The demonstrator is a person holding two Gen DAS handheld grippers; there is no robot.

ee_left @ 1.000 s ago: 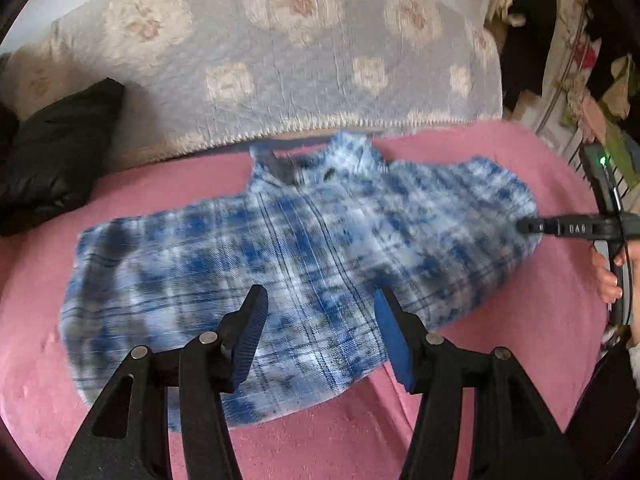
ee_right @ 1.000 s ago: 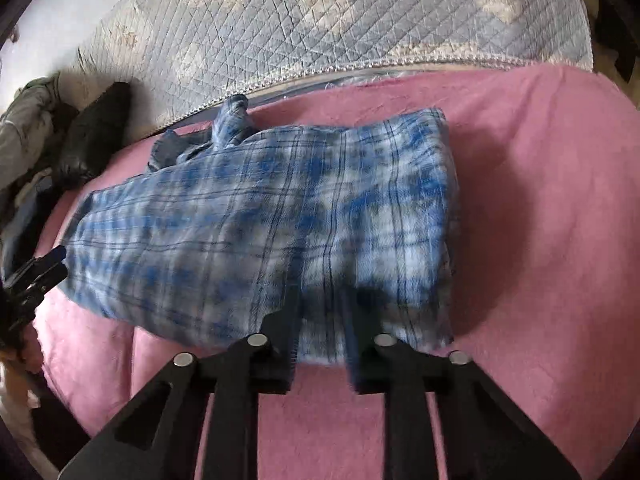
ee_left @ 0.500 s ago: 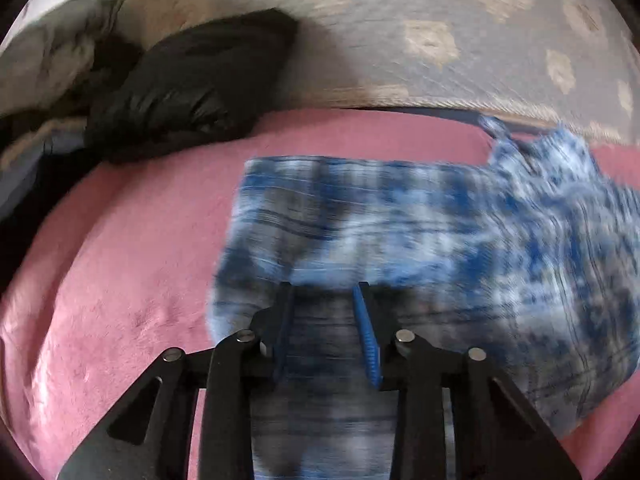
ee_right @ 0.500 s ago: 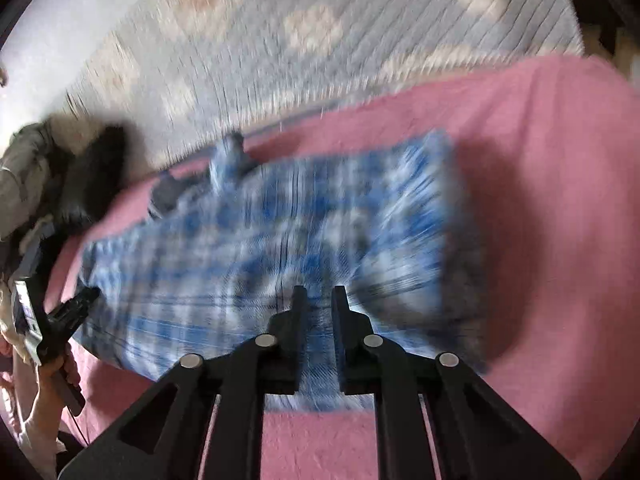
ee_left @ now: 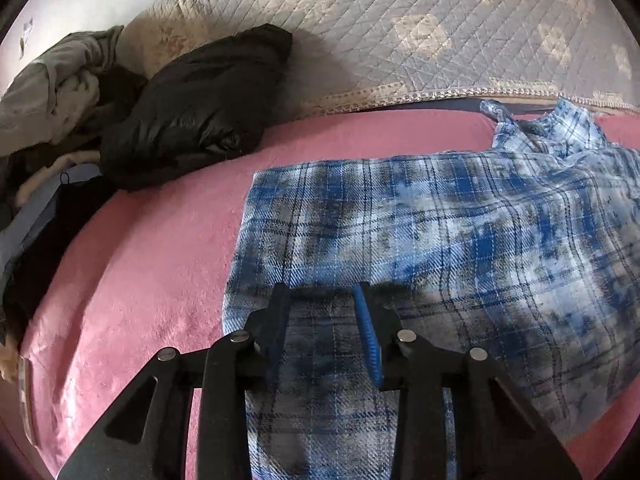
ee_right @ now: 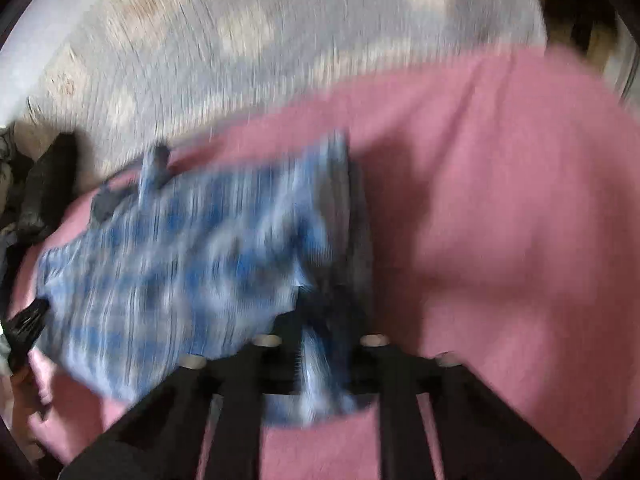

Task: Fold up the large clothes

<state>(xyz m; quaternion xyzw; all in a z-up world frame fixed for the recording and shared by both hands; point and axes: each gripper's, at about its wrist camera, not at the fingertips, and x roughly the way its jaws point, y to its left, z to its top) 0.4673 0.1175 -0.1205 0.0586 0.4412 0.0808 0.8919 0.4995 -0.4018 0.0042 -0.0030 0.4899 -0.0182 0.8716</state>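
Pink bedding [ee_left: 152, 240] covers the surface in both views, with a quilted floral coverlet [ee_left: 400, 32] bunched along its far edge. On the pink lies the blue plaid shirt [ee_left: 440, 240], spread flat in the left wrist view with its collar toward the coverlet; its right side runs out of that picture, and its near hem is cut off by the bottom edge. The left gripper [ee_left: 322, 300] hangs over the near left part of the shirt with its jaws partly apart and the cloth showing between them; whether the pads actually press on the fabric cannot be made out from this angle. A black puffy jacket [ee_left: 192, 108] lies well to the left, and beyond it a heap of grey and pale clothes [ee_left: 60, 80] is cropped by the lens rim. The right wrist view is badly smeared by motion, so plaid lines and stitching dissolve into streaks. Even so, the right gripper [ee_right: 316, 312] has its jaws pinched together on the shirt's near right corner, a strip of fabric bunched between them and hanging below. At the far left edge of that view, a dark blurred shape sits at the shirt's edge.
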